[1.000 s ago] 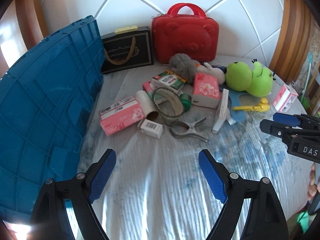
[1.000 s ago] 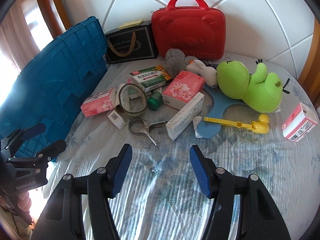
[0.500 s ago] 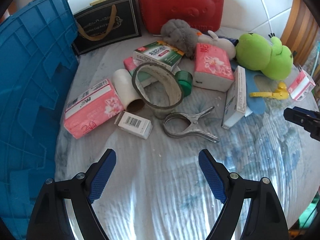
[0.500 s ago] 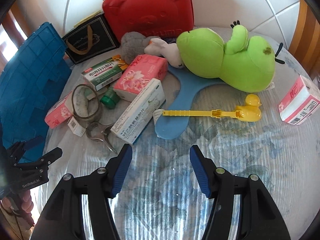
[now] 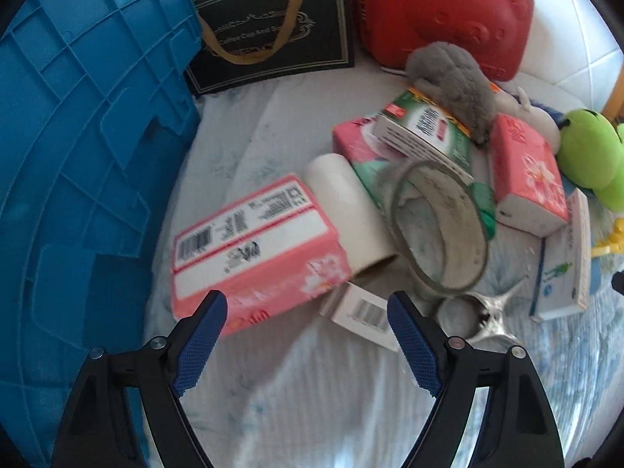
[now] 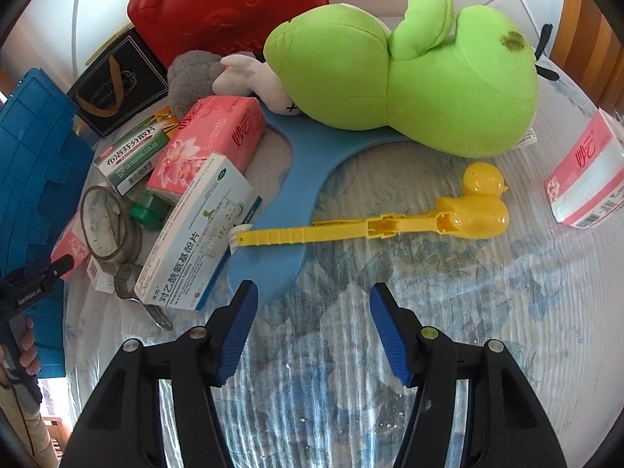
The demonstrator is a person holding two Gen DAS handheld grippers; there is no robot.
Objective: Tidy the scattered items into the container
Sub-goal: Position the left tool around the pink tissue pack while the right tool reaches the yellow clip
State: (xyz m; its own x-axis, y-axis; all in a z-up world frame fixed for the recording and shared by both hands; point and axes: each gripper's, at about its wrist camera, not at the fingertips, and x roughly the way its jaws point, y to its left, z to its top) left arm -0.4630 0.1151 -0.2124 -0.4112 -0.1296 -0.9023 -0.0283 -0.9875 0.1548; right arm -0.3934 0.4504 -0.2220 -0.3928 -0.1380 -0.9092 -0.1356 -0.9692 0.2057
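My left hand-held gripper and right hand-held gripper gape empty; the ribbed blue container stands beside a pink barcode-labelled tissue pack.

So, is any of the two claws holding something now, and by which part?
Nothing is held. The left claw is open above the pink tissue pack; the right claw is open over bare cloth.

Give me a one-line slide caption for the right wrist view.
Open right gripper above the bedsheet, facing a yellow duck tool, green plush toy and medicine box.
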